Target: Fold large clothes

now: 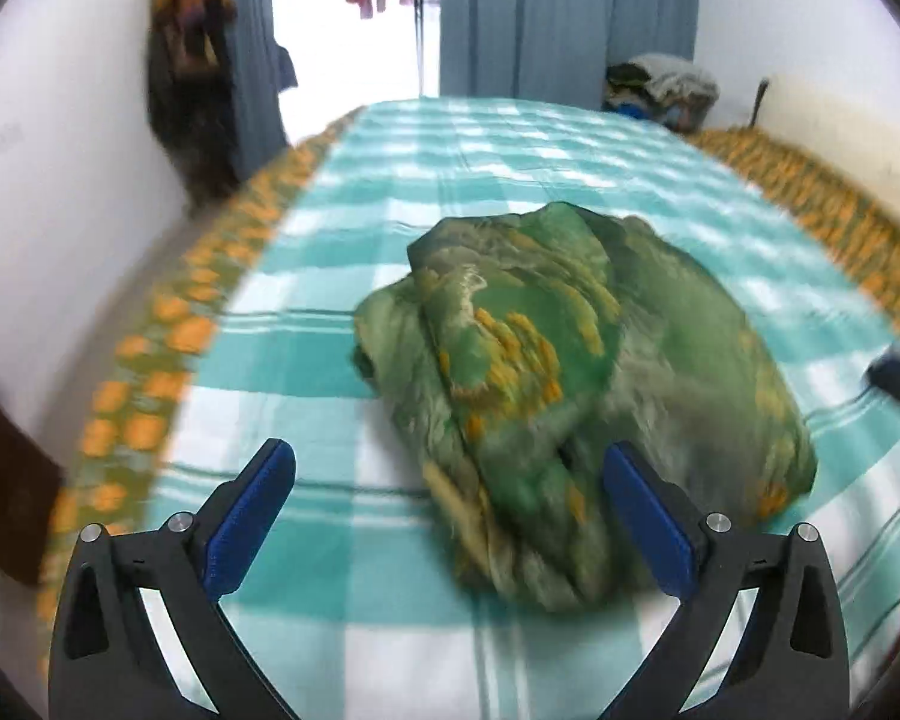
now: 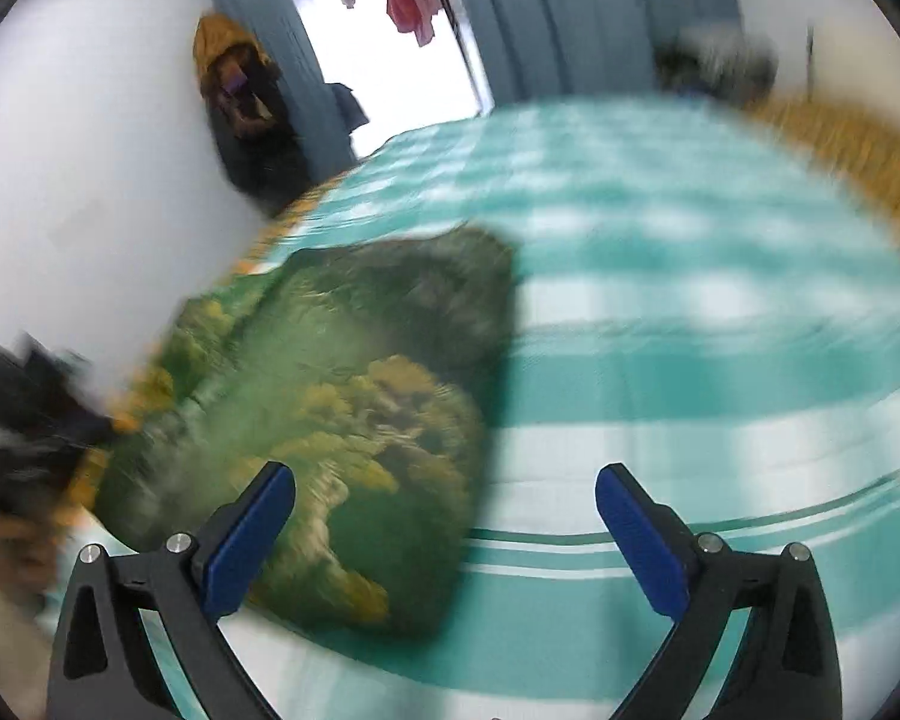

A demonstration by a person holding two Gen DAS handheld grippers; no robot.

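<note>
While both grippers' jaws stand apart and empty, the cloth (image 1: 570,396) lies ahead, nearer the left gripper (image 1: 450,516).

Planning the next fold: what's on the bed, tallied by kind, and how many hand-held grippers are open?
Green patterned cloth bundle: 1
Clothes pile at the far corner: 1
Open hand-held grippers: 2, left and right
Total: 4
</note>
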